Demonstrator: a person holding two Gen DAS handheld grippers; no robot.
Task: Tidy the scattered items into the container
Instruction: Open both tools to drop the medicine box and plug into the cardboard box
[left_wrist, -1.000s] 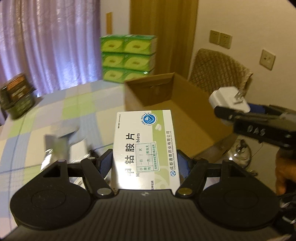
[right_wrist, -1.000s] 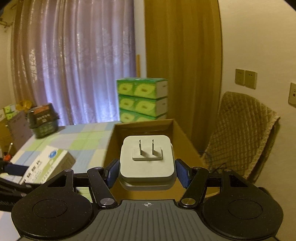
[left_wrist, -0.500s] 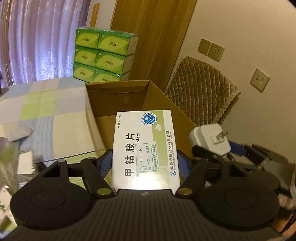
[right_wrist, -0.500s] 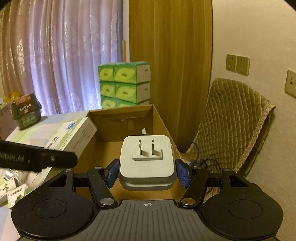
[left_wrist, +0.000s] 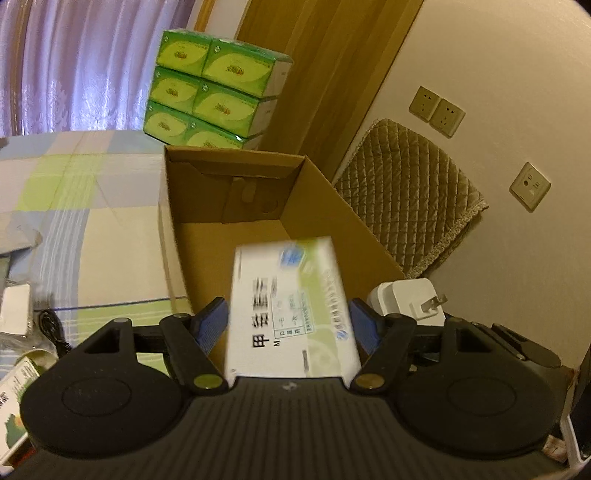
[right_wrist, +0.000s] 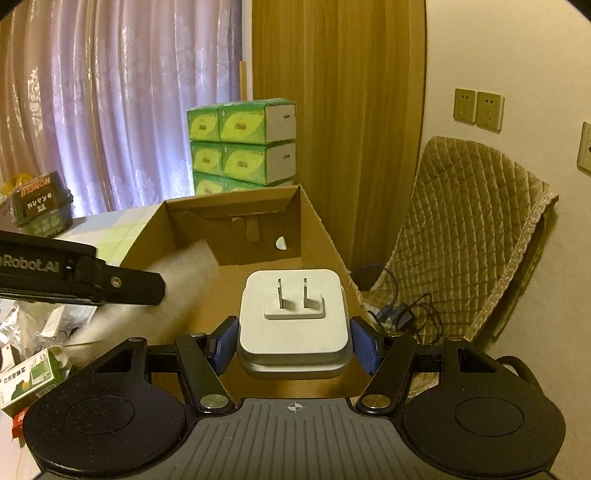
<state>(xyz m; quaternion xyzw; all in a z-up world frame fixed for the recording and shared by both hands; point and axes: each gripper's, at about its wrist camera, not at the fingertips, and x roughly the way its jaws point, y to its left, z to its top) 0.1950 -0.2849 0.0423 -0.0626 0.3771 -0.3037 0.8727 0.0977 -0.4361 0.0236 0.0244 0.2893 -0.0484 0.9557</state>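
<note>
An open brown cardboard box (left_wrist: 229, 199) stands on the table just ahead. My left gripper (left_wrist: 288, 321) hovers over its near end, open, its blue pads standing clear of a white-and-green medicine box (left_wrist: 291, 306). That box is blurred and tilted, dropping loose between the fingers. In the right wrist view it is a white smear (right_wrist: 155, 295) under the left gripper's black body (right_wrist: 81, 273). My right gripper (right_wrist: 293, 343) is shut on a white two-pin charger plug (right_wrist: 293, 314), held beside the cardboard box's (right_wrist: 317, 229) right wall. The plug (left_wrist: 406, 299) also shows in the left wrist view.
Green tissue packs (left_wrist: 214, 81) are stacked behind the box. A chair with a quilted cover (left_wrist: 410, 195) stands to the right, cables (right_wrist: 399, 314) on the floor below it. Small packets (right_wrist: 29, 376) and a dark tub (right_wrist: 40, 206) sit on the checked tablecloth (left_wrist: 74, 206) to the left.
Both grippers moved right and forward over the cardboard box. The left gripper opened and the medicine box slipped loose, now falling. The right gripper keeps its hold on the plug.
</note>
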